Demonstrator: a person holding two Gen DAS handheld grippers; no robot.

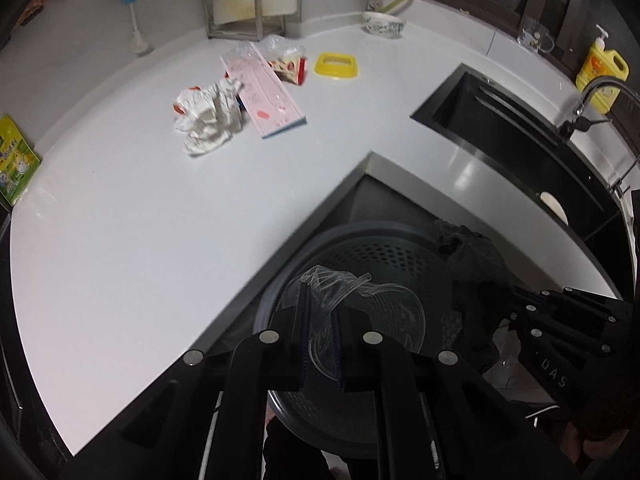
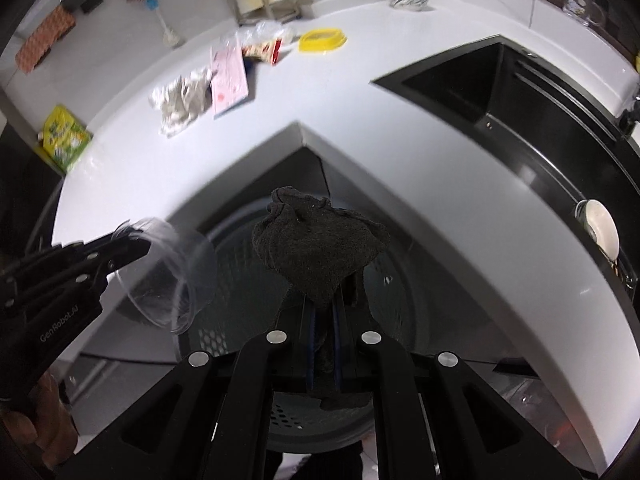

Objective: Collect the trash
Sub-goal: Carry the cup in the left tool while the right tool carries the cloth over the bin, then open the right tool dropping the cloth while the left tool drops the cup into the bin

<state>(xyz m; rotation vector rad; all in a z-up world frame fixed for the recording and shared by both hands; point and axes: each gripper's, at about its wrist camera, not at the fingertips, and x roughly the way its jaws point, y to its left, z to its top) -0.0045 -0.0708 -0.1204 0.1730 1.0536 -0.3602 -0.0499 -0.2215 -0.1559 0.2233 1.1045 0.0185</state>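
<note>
My left gripper (image 1: 322,312) is shut on a clear plastic cup (image 1: 372,320) and holds it over the grey perforated bin (image 1: 384,248) below the counter corner. The cup also shows in the right wrist view (image 2: 168,276), held by the left gripper (image 2: 132,244). My right gripper (image 2: 322,308) is shut on a dark crumpled cloth (image 2: 316,240), also above the bin (image 2: 236,264). In the left wrist view the cloth (image 1: 476,272) hangs from the right gripper (image 1: 516,300). Crumpled white paper (image 1: 208,116), a pink flat box (image 1: 264,92) and a snack wrapper (image 1: 288,66) lie on the white counter (image 1: 140,220).
A yellow ring-shaped lid (image 1: 336,65), a patterned bowl (image 1: 382,23), a metal rack (image 1: 236,10) and a brush (image 1: 138,28) stand at the back. A green packet (image 1: 14,160) lies at the left edge. The black sink (image 1: 512,128) with faucet (image 1: 596,96) and yellow soap bottle (image 1: 602,68) is right.
</note>
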